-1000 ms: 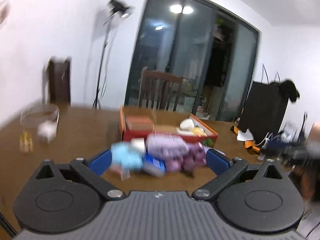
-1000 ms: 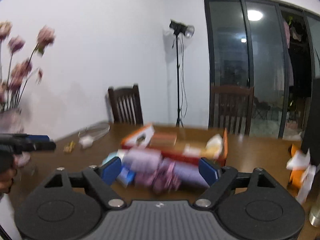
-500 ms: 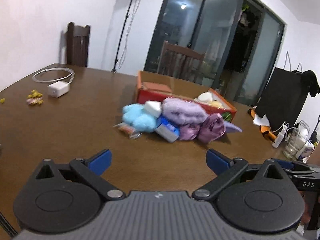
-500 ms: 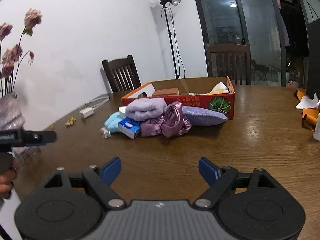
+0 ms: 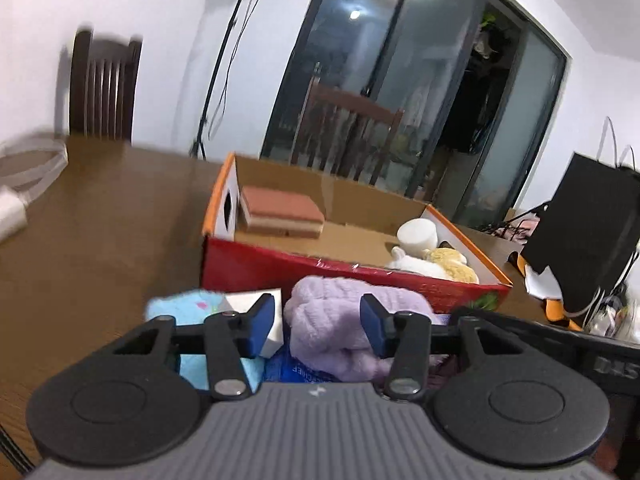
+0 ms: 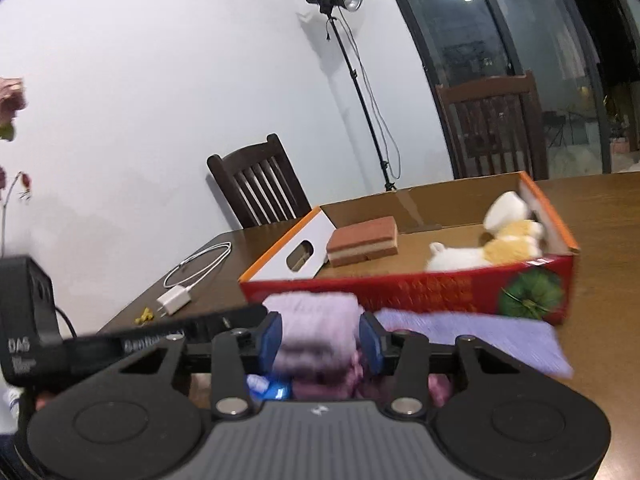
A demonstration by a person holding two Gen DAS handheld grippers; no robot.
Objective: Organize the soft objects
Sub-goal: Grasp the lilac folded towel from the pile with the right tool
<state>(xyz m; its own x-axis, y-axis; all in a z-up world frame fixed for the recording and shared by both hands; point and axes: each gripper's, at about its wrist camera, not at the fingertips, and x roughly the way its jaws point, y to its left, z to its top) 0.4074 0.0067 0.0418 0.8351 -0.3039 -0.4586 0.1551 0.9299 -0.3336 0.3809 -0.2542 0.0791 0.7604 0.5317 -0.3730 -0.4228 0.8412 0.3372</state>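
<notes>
Both grippers, left (image 5: 317,324) and right (image 6: 318,338), pinched the lilac towel (image 5: 340,320) at lower centre, seemingly to lift it into the box (image 6: 408,288) behind

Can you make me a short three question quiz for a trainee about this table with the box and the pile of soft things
1. True or false: the red cardboard box is empty.
2. Which soft thing sits between the fingers of both the left gripper and the right gripper?
A. the blue plush
B. the lavender towel
C. the flat purple pouch
3. Fill in: the white charger lies on the wooden ____.

Key
1. False: it holds a layered sponge block, a white and yellow plush and a white roll.
2. B
3. table
</notes>
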